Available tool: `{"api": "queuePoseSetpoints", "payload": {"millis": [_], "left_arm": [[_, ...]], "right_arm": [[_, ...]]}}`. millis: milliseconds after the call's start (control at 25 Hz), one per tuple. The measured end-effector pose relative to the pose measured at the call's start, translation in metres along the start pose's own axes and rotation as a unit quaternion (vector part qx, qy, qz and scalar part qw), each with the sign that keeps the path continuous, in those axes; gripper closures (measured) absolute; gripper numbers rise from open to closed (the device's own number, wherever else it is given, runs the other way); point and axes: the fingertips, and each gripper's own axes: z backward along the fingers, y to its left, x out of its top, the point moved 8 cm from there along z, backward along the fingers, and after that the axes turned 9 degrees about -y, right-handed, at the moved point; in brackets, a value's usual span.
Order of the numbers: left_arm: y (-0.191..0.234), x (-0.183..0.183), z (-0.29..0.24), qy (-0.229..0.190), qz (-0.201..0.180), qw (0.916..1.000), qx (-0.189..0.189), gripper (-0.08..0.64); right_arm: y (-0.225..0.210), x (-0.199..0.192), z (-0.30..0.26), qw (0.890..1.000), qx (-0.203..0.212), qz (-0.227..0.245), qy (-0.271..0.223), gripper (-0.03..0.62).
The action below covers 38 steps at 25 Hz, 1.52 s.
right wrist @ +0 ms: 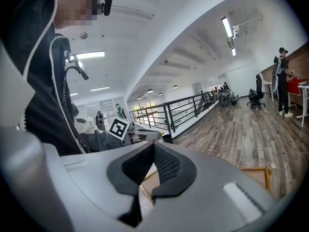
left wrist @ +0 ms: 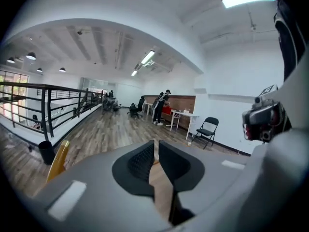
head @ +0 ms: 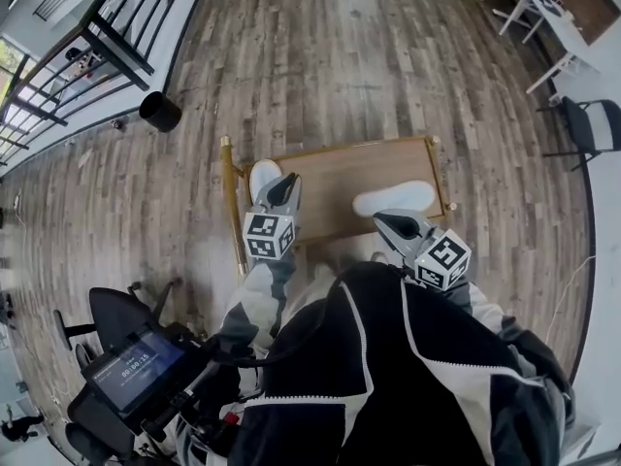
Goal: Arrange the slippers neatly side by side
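Observation:
Two white slippers lie apart on a low wooden table in the head view. The left slipper sits at the table's left end, partly hidden behind my left gripper. The right slipper lies near the right end, just beyond my right gripper. In the left gripper view the left gripper shows a narrow gap between its jaws, with nothing in it. In the right gripper view the right gripper is shut and empty. Neither gripper view shows a slipper clearly.
A black bin stands on the wood floor to the far left, by a black railing. A folding chair and a white table are at the right. A screen on a stand is at my lower left.

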Motion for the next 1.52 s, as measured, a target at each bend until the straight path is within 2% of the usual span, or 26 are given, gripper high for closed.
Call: {"api": "queuePoseSetpoints", "payload": {"millis": [160,280,400,560,880,1240,1440,1520], "left_arm": [[-0.028,0.038,0.021,-0.062,0.002,0.9974,-0.037,0.540],[-0.056,0.063,0.037,-0.110,-0.006,0.9912,-0.073,0.540],[-0.077,0.076,0.050,-0.135,0.013,0.9851,-0.106,0.540],[-0.087,0.080,0.069,-0.139,0.043,0.9810,-0.128,0.540],[-0.106,0.078,0.062,-0.136,0.050,0.9728,-0.181,0.551],[-0.108,0.074,0.057,-0.143,0.065,0.9663,-0.204,0.543],[-0.108,0.064,0.060,-0.130,0.060,0.9677,-0.207,0.543],[-0.108,0.061,0.062,-0.124,0.061,0.9686,-0.207,0.543]], "right_arm": [[-0.001,0.003,-0.017,1.000,0.010,0.007,-0.014,0.588],[-0.005,0.000,-0.024,0.999,0.020,0.012,-0.022,0.588],[-0.007,-0.003,-0.029,0.999,0.023,0.007,-0.028,0.588],[0.002,0.000,-0.028,0.999,0.023,0.006,-0.041,0.588],[0.003,0.002,-0.023,0.999,0.010,0.007,-0.045,0.588],[0.004,0.011,-0.013,0.998,-0.004,0.017,-0.060,0.588],[-0.008,-0.006,-0.006,0.998,-0.042,-0.007,-0.047,0.584],[-0.020,-0.021,-0.002,0.997,-0.063,-0.025,-0.026,0.480]]}}
